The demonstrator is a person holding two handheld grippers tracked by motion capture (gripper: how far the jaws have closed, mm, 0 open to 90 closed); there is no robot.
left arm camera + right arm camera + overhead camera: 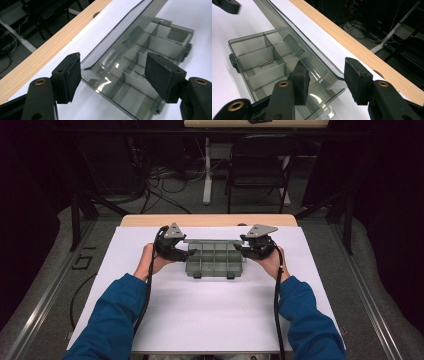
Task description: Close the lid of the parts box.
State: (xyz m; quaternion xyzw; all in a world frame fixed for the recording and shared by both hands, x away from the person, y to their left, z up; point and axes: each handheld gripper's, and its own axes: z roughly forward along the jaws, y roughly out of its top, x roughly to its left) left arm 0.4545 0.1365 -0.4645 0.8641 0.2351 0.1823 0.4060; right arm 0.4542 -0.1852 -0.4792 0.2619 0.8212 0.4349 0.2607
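Tongs sit at either end of a smoky clear compartment box (214,261) in the middle of the white-covered counter (210,315), its lid (117,37) raised on edge along the far side. The left tongs (112,75) stand apart around the lid's corner, one pad just beside its edge, the other clear; no grip. The right tongs (325,83) straddle the lid's other corner, gaps showing at both pads. A small screw (265,63) lies in one compartment.
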